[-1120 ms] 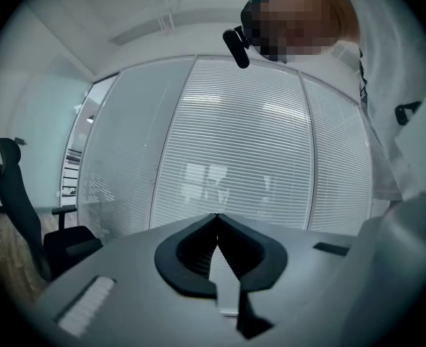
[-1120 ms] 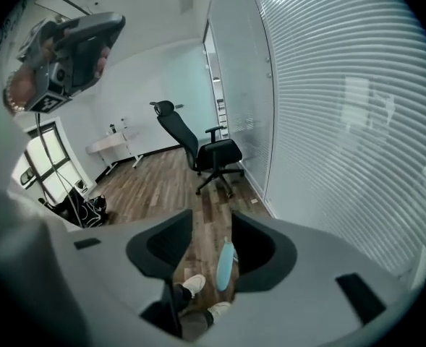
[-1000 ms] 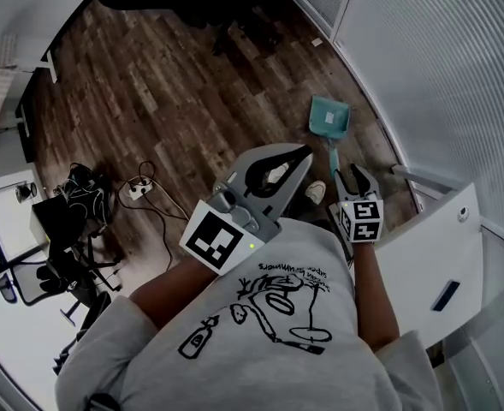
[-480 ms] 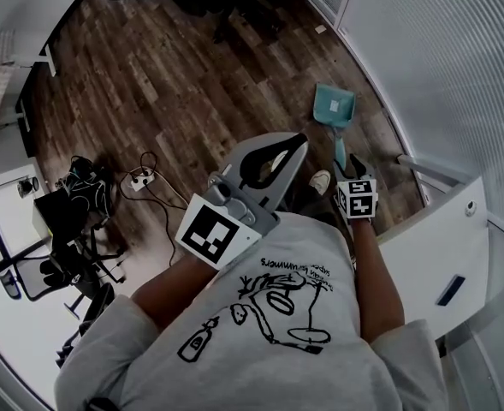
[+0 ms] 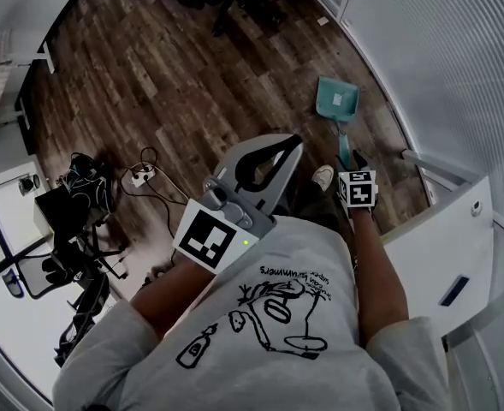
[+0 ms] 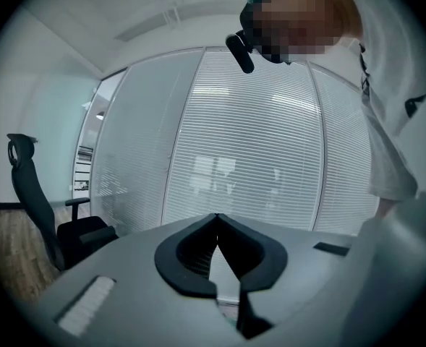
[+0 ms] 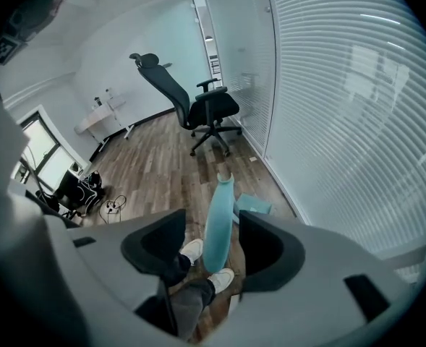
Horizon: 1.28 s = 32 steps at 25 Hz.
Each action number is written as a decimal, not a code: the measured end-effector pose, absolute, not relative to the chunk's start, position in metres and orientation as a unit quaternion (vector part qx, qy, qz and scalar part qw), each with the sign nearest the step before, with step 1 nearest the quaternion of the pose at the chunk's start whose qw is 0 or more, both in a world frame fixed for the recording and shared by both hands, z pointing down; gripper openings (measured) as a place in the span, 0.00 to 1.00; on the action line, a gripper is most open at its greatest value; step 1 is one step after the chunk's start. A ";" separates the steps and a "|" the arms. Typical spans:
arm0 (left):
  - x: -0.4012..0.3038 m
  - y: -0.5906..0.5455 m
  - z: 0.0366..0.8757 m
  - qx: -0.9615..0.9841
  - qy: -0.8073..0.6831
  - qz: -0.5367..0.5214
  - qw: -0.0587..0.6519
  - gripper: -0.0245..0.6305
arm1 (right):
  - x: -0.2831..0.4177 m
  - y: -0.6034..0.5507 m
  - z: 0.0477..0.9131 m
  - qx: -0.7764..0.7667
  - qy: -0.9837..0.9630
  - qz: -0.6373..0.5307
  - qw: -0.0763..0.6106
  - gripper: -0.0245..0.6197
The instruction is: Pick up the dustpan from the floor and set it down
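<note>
The teal dustpan lies on the wood floor by the blind-covered glass wall, and its long handle runs back towards me. My right gripper points steeply down over the handle's end. In the right gripper view the handle stands between the jaws of the right gripper with a gap on each side. The jaws are opening, and the pan shows beyond them. My left gripper is held up in front of my chest. The left gripper is shut and holds nothing.
My white shoes stand just beside the handle. A black office chair is farther along the glass wall. Cables and a power strip lie on the floor at left. A white panel stands close on the right.
My right hand has sunk towards the floor along the dustpan's handle, and the dustpan now sits a little farther up the picture. The left gripper has dropped slightly.
</note>
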<state>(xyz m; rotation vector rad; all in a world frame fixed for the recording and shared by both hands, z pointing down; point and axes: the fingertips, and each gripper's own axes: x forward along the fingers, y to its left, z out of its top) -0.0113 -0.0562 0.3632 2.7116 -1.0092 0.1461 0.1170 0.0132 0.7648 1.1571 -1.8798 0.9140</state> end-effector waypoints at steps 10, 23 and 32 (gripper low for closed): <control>-0.006 -0.051 0.390 0.928 -0.338 0.075 0.138 0.04 | 0.114 0.006 0.795 0.443 -0.727 0.377 0.366 0.35; -0.009 -0.044 0.407 0.925 -0.337 0.096 0.150 0.04 | 0.115 -0.003 0.817 0.446 -0.720 0.397 0.354 0.20; -0.012 -0.046 0.400 0.924 -0.340 0.094 0.148 0.04 | 0.117 -0.012 0.803 0.468 -0.724 0.383 0.333 0.19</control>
